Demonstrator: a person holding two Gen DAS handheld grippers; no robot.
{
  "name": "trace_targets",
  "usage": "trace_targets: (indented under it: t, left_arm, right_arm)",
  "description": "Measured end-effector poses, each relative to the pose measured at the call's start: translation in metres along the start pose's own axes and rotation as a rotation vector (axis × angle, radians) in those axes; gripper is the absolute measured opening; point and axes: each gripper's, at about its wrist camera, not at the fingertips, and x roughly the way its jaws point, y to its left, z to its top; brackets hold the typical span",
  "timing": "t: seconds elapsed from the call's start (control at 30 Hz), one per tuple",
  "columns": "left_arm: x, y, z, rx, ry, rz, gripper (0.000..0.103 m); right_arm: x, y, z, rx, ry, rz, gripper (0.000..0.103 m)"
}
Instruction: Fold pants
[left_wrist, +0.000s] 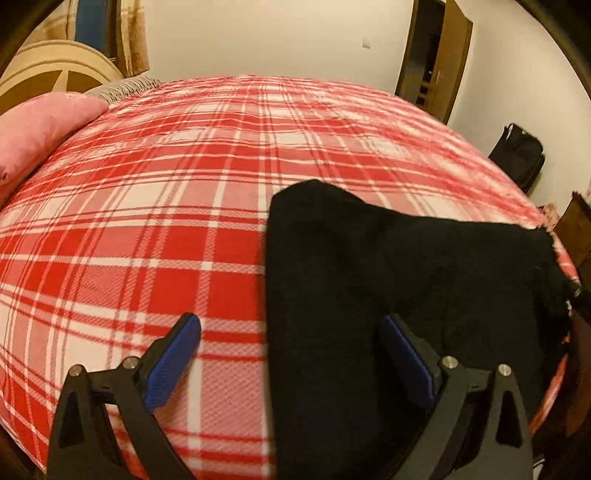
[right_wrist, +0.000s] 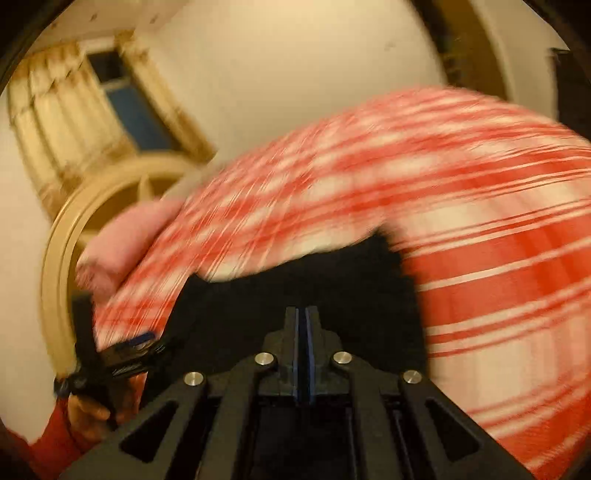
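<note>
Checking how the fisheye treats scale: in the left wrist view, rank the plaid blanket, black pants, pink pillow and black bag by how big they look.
1. plaid blanket
2. black pants, though nearness to the camera enlarges them
3. pink pillow, partly cut off at the edge
4. black bag

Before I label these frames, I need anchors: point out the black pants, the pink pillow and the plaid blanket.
black pants (left_wrist: 406, 266): left wrist view, middle of the dark fabric.
pink pillow (left_wrist: 40, 129): left wrist view, its upper face.
plaid blanket (left_wrist: 166, 206): left wrist view, bare stretch left of the pants.
</note>
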Motion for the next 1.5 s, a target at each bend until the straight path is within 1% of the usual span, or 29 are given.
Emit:
trace_targets:
  t: [0.03, 0.07, 0.1, 0.13, 0.2, 0.3, 0.33, 0.37, 0.43, 0.47, 0.53, 0.57, 0.6, 0.63, 0.7, 0.77, 0.83, 0.9, 1.0, 1.07, 1.13, 1.2, 1.23, 1.27, 1.3, 1.33, 1.37, 1.4, 1.5]
  left_arm:
    - [-0.007, 0.003, 0.0, -0.012, -0.021, -0.016, 0.1]
    - [-0.011, 0.005, 0.001, -0.022, -0.038, -0.024, 0.1]
    - [-0.012, 0.006, 0.004, -0.034, -0.053, -0.034, 0.1]
    - [-0.011, 0.006, 0.007, -0.049, -0.06, -0.045, 0.101]
    - [-0.002, 0.005, 0.009, -0.075, -0.042, -0.059, 0.102]
    - [0.017, 0.002, 0.008, -0.118, 0.03, -0.091, 0.102]
    - [0.02, 0.0, 0.006, -0.124, 0.044, -0.086, 0.102]
    - [0.019, -0.004, 0.002, -0.105, 0.031, -0.061, 0.102]
    - [0.017, -0.015, -0.001, -0.041, 0.037, -0.026, 0.102]
    - [0.016, -0.019, -0.003, -0.018, 0.039, -0.019, 0.103]
    - [0.016, -0.019, -0.004, -0.025, 0.044, -0.029, 0.103]
    - [0.017, -0.018, -0.004, -0.036, 0.049, -0.031, 0.103]
    - [0.017, -0.017, -0.003, -0.039, 0.054, -0.032, 0.103]
    - [0.018, -0.017, -0.002, -0.04, 0.062, -0.03, 0.103]
    - [0.019, -0.019, -0.001, -0.037, 0.079, -0.023, 0.103]
    - [0.019, -0.021, -0.001, -0.034, 0.103, -0.023, 0.103]
    - [0.019, -0.024, -0.002, -0.03, 0.107, -0.025, 0.1]
    - [0.017, -0.026, -0.003, -0.035, 0.1, -0.035, 0.092]
    - [0.014, -0.028, -0.004, -0.022, 0.096, -0.062, 0.085]
    - [0.014, -0.026, -0.004, -0.028, 0.095, -0.076, 0.082]
    - [0.012, -0.024, -0.004, -0.042, 0.09, -0.089, 0.075]
    - [0.01, -0.023, -0.005, -0.061, 0.081, -0.106, 0.061]
    - [0.009, -0.024, -0.005, -0.065, 0.079, -0.112, 0.057]
    - [0.008, -0.025, -0.005, -0.065, 0.078, -0.117, 0.051]
    - [0.007, -0.026, -0.005, -0.064, 0.076, -0.118, 0.046]
    - [0.007, -0.026, -0.005, -0.062, 0.075, -0.123, 0.042]
    - [0.006, -0.027, -0.005, -0.062, 0.073, -0.125, 0.032]
    - [0.006, -0.026, -0.005, -0.066, 0.07, -0.123, 0.02]
    - [0.005, -0.022, -0.004, -0.087, 0.064, -0.14, 0.015]
  right_arm:
    - [-0.006, -0.005, 0.002, 0.012, -0.018, -0.022, 0.052]
    - [-0.013, -0.014, 0.001, 0.034, -0.038, -0.048, 0.069]
    - [-0.019, -0.023, -0.002, 0.062, -0.06, -0.07, 0.084]
    - [-0.021, -0.027, -0.004, 0.082, -0.071, -0.076, 0.084]
    - [-0.017, -0.037, -0.012, 0.131, -0.041, -0.057, 0.083]
    - [-0.004, -0.041, -0.023, 0.142, -0.008, -0.067, 0.084]
    - [0.002, -0.04, -0.027, 0.133, 0.007, -0.079, 0.084]
    - [0.007, -0.039, -0.031, 0.123, 0.022, -0.083, 0.083]
    - [0.015, -0.039, -0.038, 0.116, 0.057, -0.091, 0.084]
    - [0.016, -0.036, -0.041, 0.099, 0.036, -0.109, 0.084]
    - [0.019, -0.034, -0.045, 0.085, 0.039, -0.129, 0.083]
    - [0.021, -0.031, -0.045, 0.073, 0.05, -0.144, 0.081]
    - [0.022, -0.029, -0.044, 0.065, 0.058, -0.147, 0.068]
    - [0.022, -0.025, -0.044, 0.058, 0.068, -0.138, 0.059]
    - [0.021, -0.017, -0.045, 0.033, 0.077, -0.134, 0.051]
    - [0.022, -0.013, -0.047, 0.007, 0.085, -0.147, 0.05]
    - [0.022, -0.015, -0.047, 0.023, 0.084, -0.14, 0.05]
    - [0.023, -0.016, -0.046, 0.023, 0.086, -0.137, 0.05]
    - [0.023, -0.025, -0.045, 0.065, 0.082, -0.12, 0.058]
    - [0.021, -0.034, -0.046, 0.117, 0.065, -0.084, 0.059]
    - [0.021, -0.039, -0.046, 0.144, 0.053, -0.067, 0.06]
    - [0.022, -0.038, -0.048, 0.149, 0.045, -0.077, 0.06]
    - [0.023, -0.035, -0.047, 0.142, 0.049, -0.087, 0.06]
    - [0.024, -0.032, -0.046, 0.124, 0.059, -0.1, 0.06]
    - [0.025, -0.027, -0.044, 0.095, 0.073, -0.117, 0.057]
    - [0.026, -0.024, -0.044, 0.079, 0.078, -0.125, 0.049]
    - [0.025, -0.019, -0.043, 0.051, 0.081, -0.124, 0.046]
    - [0.025, -0.015, -0.043, 0.03, 0.081, -0.131, 0.042]
    - [0.024, -0.001, -0.043, -0.043, 0.08, -0.183, 0.037]
